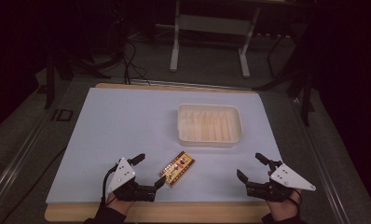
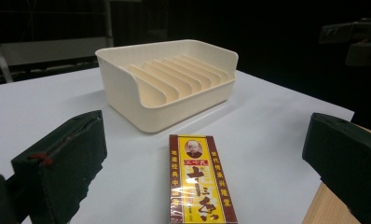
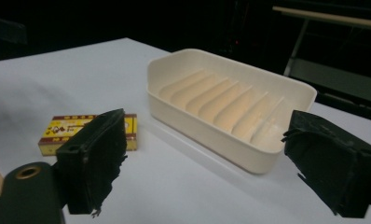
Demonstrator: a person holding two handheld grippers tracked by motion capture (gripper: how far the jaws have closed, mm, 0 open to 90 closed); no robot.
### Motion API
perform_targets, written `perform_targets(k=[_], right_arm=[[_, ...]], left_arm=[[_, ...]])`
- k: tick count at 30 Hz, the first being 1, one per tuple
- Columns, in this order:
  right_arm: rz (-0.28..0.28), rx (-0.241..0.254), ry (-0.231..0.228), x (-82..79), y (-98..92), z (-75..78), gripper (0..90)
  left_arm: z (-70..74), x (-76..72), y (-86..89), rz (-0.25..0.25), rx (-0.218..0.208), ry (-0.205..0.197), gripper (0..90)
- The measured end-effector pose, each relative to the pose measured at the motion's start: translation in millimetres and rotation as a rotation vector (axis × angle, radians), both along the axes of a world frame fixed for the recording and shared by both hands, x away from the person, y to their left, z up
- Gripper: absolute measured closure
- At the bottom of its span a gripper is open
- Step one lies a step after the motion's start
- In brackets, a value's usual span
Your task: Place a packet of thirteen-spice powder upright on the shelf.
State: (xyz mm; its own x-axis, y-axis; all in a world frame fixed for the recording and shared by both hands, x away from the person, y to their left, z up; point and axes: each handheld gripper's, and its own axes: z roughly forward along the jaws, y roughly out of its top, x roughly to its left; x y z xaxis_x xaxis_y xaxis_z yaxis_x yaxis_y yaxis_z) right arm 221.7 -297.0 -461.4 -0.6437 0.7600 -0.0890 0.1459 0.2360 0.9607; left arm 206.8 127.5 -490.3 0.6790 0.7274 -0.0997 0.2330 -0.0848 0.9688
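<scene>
A small yellow and red box [image 1: 177, 169] with printed characters lies flat on the white table cover [image 1: 127, 121], near the front. Just left of it my left gripper [image 1: 150, 170] is open, one fingertip almost at the box's near corner. In the left gripper view the box [image 2: 200, 182] lies between and just beyond the wide-apart jaws of my left gripper [image 2: 204, 126]. My right gripper [image 1: 250, 166] is open at the front right, holding nothing. Its own view has the box [image 3: 65, 130] partly behind the left jaw. A cream ribbed tray [image 1: 209, 123] stands empty behind the box.
The table's wooden edge [image 1: 174, 212] runs along the front by both hands. Beyond the table's far edge stand a white metal frame [image 1: 211, 28] and cables [image 1: 132, 60] on a dark floor. The tray's ribs [image 2: 174, 74] run across its floor.
</scene>
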Motion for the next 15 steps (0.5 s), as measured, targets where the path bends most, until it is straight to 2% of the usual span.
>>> perform_targets(k=[9,13,15], right_arm=[[0.014,0.045,-0.03,-3.5,-1.9,3.9,12.9],[0.029,0.075,-0.033,-4.3,-4.2,6.1,12.9],[0.032,0.087,-0.045,-5.2,-4.8,7.5,12.9]], left_arm=[[-0.1,-1.0,-2.2,-0.016,0.018,-0.004,0.6],[1.8,-1.1,-1.6,-0.021,0.008,0.009,0.6],[4.3,-1.7,-1.3,-0.046,-0.003,0.017,0.6]])
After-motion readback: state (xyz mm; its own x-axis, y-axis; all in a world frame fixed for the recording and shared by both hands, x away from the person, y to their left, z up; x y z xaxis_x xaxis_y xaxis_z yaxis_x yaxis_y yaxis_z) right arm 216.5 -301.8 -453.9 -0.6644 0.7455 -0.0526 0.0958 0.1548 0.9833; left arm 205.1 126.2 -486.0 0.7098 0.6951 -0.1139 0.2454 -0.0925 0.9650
